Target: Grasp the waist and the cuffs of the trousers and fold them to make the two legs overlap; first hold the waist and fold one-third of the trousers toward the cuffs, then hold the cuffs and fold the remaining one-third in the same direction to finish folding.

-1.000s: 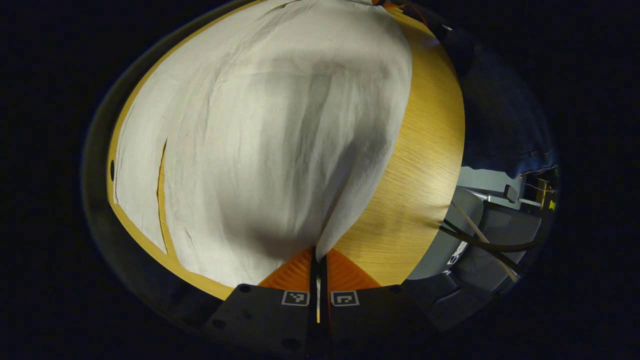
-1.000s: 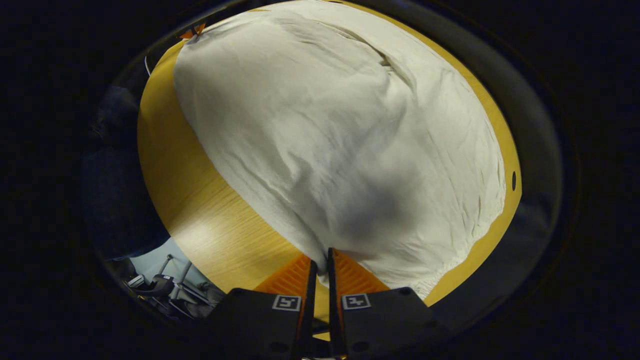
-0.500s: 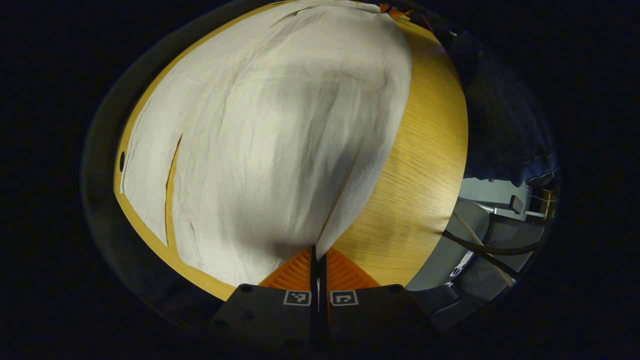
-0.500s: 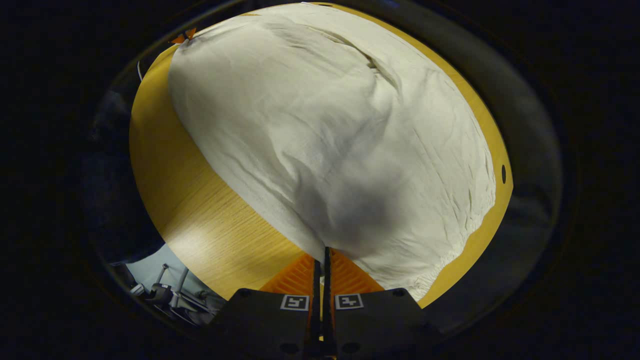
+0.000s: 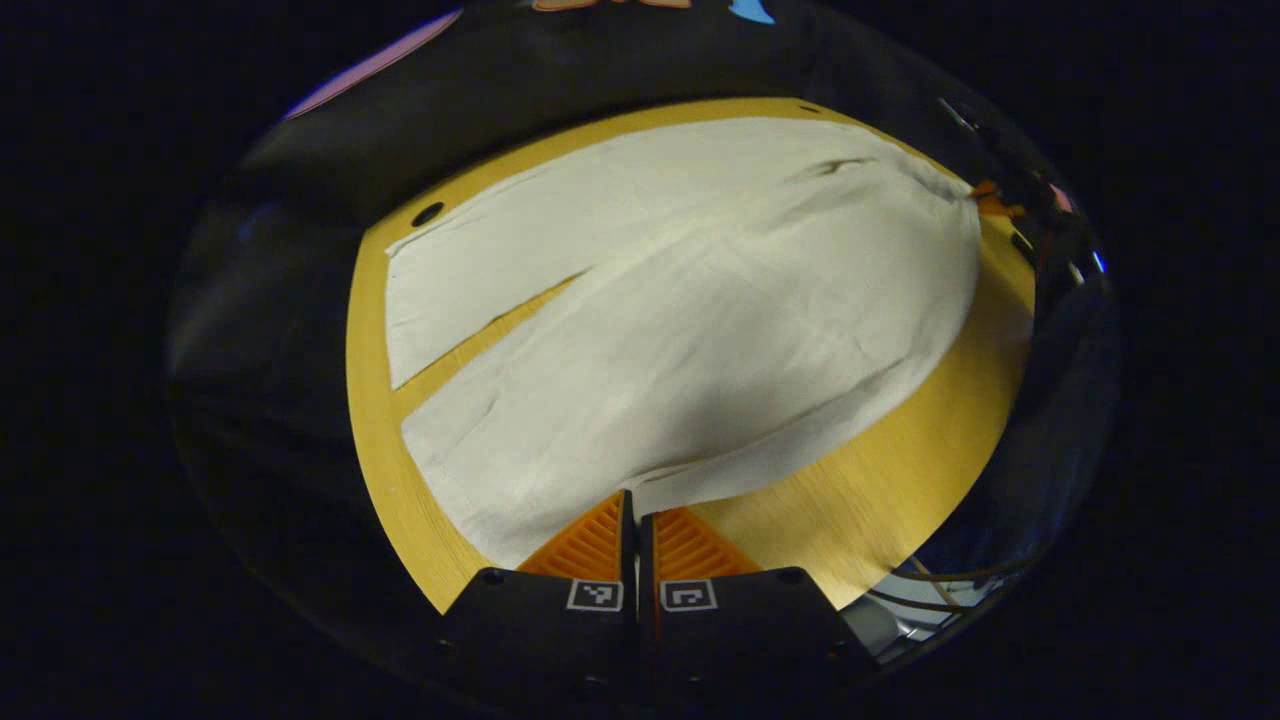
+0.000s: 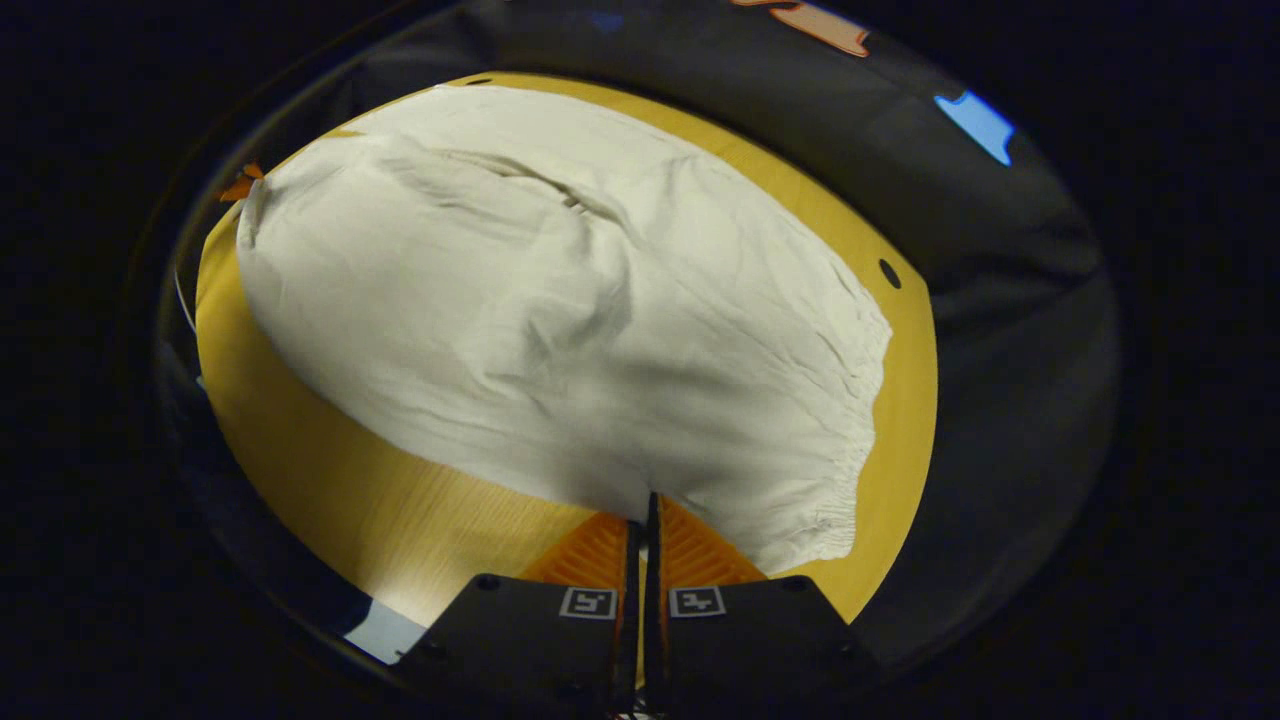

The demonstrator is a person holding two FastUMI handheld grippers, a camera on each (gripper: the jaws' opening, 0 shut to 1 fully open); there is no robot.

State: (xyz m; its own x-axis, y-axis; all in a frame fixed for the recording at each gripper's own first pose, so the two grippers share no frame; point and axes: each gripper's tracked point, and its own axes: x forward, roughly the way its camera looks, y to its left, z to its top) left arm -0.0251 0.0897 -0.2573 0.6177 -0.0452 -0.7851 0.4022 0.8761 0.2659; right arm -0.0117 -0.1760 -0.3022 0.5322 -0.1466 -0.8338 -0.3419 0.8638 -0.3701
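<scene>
Cream trousers (image 5: 680,330) lie spread on the wooden table (image 5: 900,480), the two legs side by side with a narrow gap of table between them at the left. My left gripper (image 5: 637,497) is shut on the near leg's edge close to the cuff, and the cloth rises into its fingers. In the right gripper view the trousers (image 6: 560,310) end in a gathered waistband (image 6: 850,470) at the right. My right gripper (image 6: 648,500) is shut on the near edge beside that waist. The right gripper also shows far off (image 5: 988,200) at the cloth's other end.
The table (image 6: 330,490) has a small dark hole (image 5: 427,213) near its far edge, also seen as a hole (image 6: 888,272) beyond the waist. Dark booth wall (image 6: 900,180) stands behind. A bare strip of wood runs along the near side.
Both grippers have drawn back and tilted up from the table, still shut on the near edge. More of the table, the far rim and the wall now show; the trousers look smaller.
</scene>
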